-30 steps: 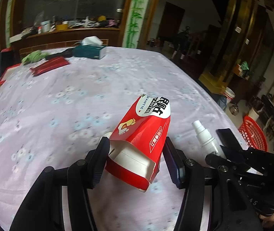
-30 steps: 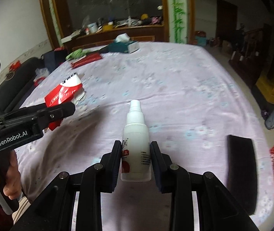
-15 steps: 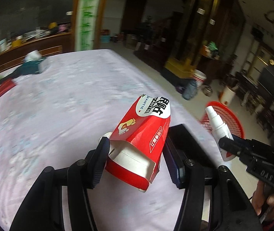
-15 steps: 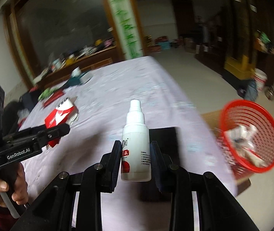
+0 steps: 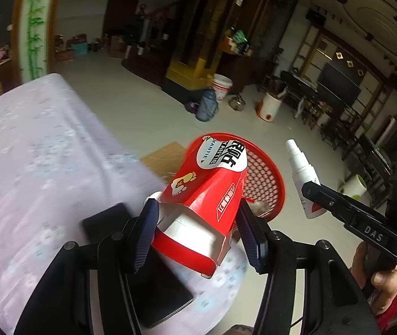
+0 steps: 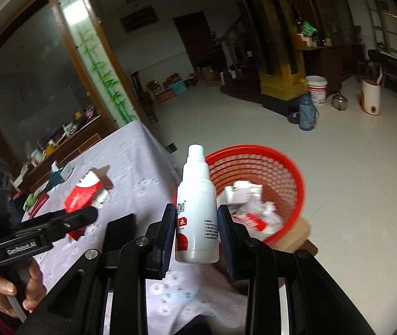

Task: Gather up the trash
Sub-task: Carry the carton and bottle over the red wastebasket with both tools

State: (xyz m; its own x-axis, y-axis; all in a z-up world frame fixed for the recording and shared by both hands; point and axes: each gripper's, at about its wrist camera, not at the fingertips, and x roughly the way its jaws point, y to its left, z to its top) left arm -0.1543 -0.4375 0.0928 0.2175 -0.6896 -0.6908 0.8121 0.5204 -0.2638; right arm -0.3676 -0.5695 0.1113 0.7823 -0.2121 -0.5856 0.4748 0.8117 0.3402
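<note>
Red basket (image 6: 287, 164) now ahead (table earlier).

left claw (image 5: 198, 234) | grips red carton (image 5: 206, 195) | above red basket (image 5: 265, 178)

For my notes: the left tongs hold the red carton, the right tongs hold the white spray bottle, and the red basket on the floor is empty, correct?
Not quite: the red basket already holds crumpled white and red trash, as the right wrist view shows. The left tongs do hold the red carton, and the right tongs the white spray bottle.
</note>
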